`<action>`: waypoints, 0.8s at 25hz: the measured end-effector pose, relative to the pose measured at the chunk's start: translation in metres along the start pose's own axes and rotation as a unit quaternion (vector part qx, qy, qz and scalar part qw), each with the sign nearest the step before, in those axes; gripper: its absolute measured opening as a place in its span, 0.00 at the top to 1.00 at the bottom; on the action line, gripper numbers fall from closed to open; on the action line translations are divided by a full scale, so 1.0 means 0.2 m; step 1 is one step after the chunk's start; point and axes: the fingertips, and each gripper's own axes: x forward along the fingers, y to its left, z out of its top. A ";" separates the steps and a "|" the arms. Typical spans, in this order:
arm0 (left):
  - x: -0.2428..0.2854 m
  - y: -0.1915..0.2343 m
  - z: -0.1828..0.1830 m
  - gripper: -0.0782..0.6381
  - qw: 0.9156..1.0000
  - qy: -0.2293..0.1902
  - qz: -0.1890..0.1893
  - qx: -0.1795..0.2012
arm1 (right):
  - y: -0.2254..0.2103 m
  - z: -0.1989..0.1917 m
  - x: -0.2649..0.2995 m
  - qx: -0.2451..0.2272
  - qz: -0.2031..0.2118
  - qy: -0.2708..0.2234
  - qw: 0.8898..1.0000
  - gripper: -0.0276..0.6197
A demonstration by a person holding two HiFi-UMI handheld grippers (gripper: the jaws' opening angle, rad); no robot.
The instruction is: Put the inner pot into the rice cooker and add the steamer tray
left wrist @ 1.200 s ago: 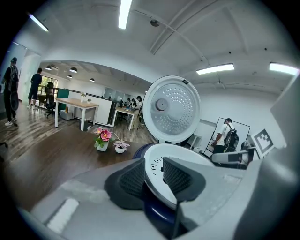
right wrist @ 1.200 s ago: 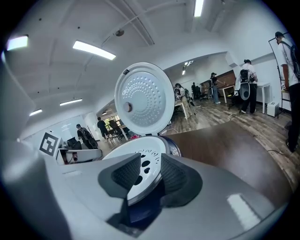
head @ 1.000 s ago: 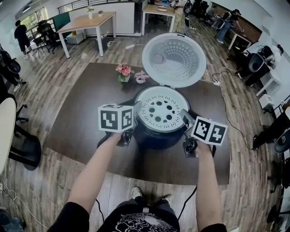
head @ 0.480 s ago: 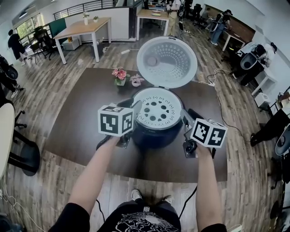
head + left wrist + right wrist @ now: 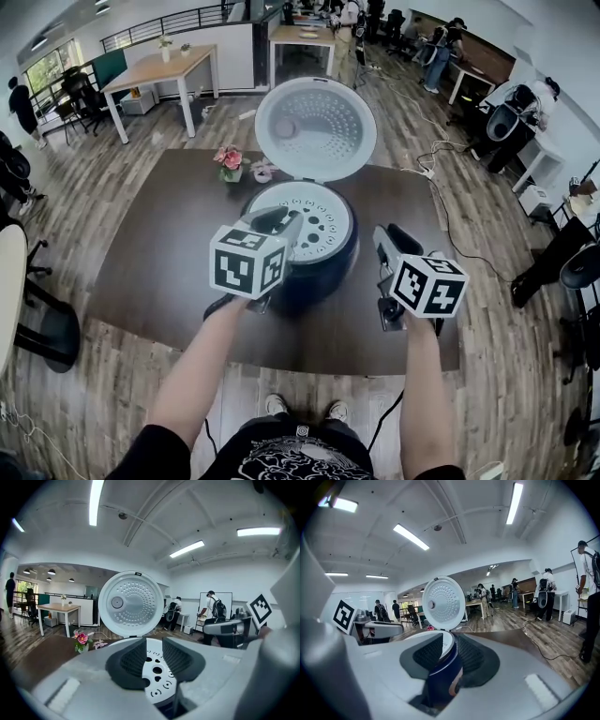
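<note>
Whereas a second earlier both grippers flanked the rim at close quarters, the left gripper [image 5: 275,225] and right gripper [image 5: 387,244] have now drawn back toward the person and risen slightly. The steamer tray [image 5: 321,217] is left seated flat in the mouth of the rice cooker [image 5: 323,272].

**Left gripper.** Its tip overlaps the tray's near-left edge in the head view. In the left gripper view its jaws have just been closing to a narrow gap. The perforated tray shows through that gap, beyond the pads and untouched by them.

**Right gripper.** It stands clear of the cooker's right flank. Its jaws have likewise just been narrowing. Only the cooker's blue wall and white rim appear past them in the right gripper view, and nothing is pinched.

**Cooker.** It stands on the dark table [image 5: 155,253] with its lid [image 5: 309,129] raised upright behind. The inner pot cannot be seen. It is presumably beneath the tray.

**Reading.** Both implements have let go, and the tray lies level within the rim. The placing therefore appears complete: pot and tray are judged in position, and only the open lid remains.
</note>
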 end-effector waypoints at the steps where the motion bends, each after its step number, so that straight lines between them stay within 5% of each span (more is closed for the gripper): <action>1: 0.01 -0.03 0.00 0.73 1.000 -0.001 0.001 0.006 | -0.02 0.00 -0.02 -0.003 -0.001 -0.003 1.000 0.80; 9: 0.09 -0.24 -0.04 0.74 1.000 -0.005 0.019 0.020 | -0.16 0.00 -0.13 -0.040 0.008 -0.014 0.999 0.86; 20: -0.03 -0.25 -0.12 0.82 0.997 -0.014 0.074 0.008 | -0.21 -0.02 -0.19 -0.045 0.037 -0.021 0.998 0.94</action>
